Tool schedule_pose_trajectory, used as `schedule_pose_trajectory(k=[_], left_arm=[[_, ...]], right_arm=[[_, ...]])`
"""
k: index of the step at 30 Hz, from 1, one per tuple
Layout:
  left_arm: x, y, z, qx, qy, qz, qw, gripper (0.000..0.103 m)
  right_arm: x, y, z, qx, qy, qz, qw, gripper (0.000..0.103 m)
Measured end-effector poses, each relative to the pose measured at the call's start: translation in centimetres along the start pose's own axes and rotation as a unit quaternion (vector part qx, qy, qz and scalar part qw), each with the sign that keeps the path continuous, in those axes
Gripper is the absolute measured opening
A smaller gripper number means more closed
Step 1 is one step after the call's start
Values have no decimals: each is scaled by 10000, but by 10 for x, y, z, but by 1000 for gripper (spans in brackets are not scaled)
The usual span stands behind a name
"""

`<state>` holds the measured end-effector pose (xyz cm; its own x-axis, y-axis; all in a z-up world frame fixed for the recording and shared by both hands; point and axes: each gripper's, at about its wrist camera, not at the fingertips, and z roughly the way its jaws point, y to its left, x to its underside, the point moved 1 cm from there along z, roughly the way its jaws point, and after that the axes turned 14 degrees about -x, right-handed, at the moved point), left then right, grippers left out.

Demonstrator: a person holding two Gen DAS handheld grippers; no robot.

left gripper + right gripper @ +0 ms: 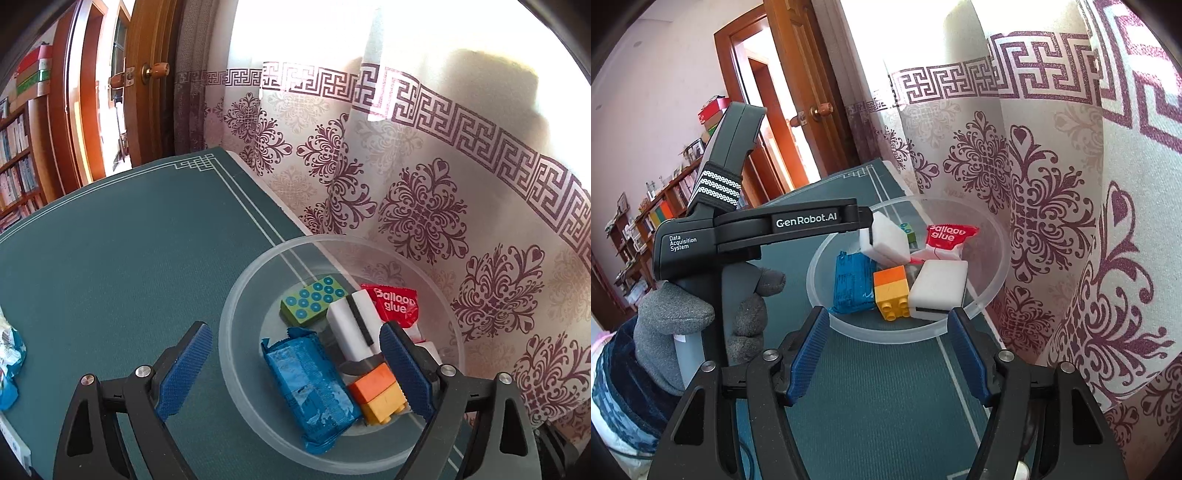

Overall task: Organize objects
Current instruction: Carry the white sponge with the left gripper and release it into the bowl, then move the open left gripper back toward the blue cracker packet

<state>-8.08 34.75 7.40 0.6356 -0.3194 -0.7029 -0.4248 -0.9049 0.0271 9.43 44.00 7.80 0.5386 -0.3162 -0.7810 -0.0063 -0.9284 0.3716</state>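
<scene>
A clear plastic bowl (236, 332) (991, 291) sits on the green table mat by the curtain. In it lie a blue packet (310, 384) (851, 282), an orange-and-yellow brick (380, 391) (892, 291), a green block with blue dots (314, 301), a red "Balloon glue" sachet (397, 306) (947, 234) and two white sponges (351, 328) (938, 288). My left gripper (295, 328) (866, 225) hangs wide open over the bowl; the packet lies loose below its fingers. My right gripper (885, 314) stands open at the bowl's near rim, holding nothing.
The green mat (110, 277) runs left of the bowl. A patterned curtain (424, 184) hangs close along the table's right edge. A blue-and-white packet (9, 362) lies at the far left. A grey-gloved hand (676, 314) holds the left gripper's handle. A door and bookshelves stand behind.
</scene>
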Motion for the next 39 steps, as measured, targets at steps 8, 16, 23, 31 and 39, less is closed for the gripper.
schedule_pose_trajectory(k=[8, 16, 23, 31, 39], left_arm=[[13, 13, -10, -496, -178, 64, 9986, 95], [23, 25, -28, -658, -294, 14, 9974, 102], [40, 47, -37, -1111, -290, -127, 9933, 102], [53, 73, -51, -1194, -322, -398, 9915, 102], [66, 90, -66, -1262, -404, -471, 9901, 102]], right_arm=[[2, 9, 1, -43, 42, -108, 9999, 68], [3, 15, -2, -45, 45, -140, 9999, 68], [8, 23, -2, -46, 108, -175, 9998, 68], [15, 32, 4, -86, 241, -184, 9995, 68], [20, 44, 9, -109, 327, -276, 9990, 68]])
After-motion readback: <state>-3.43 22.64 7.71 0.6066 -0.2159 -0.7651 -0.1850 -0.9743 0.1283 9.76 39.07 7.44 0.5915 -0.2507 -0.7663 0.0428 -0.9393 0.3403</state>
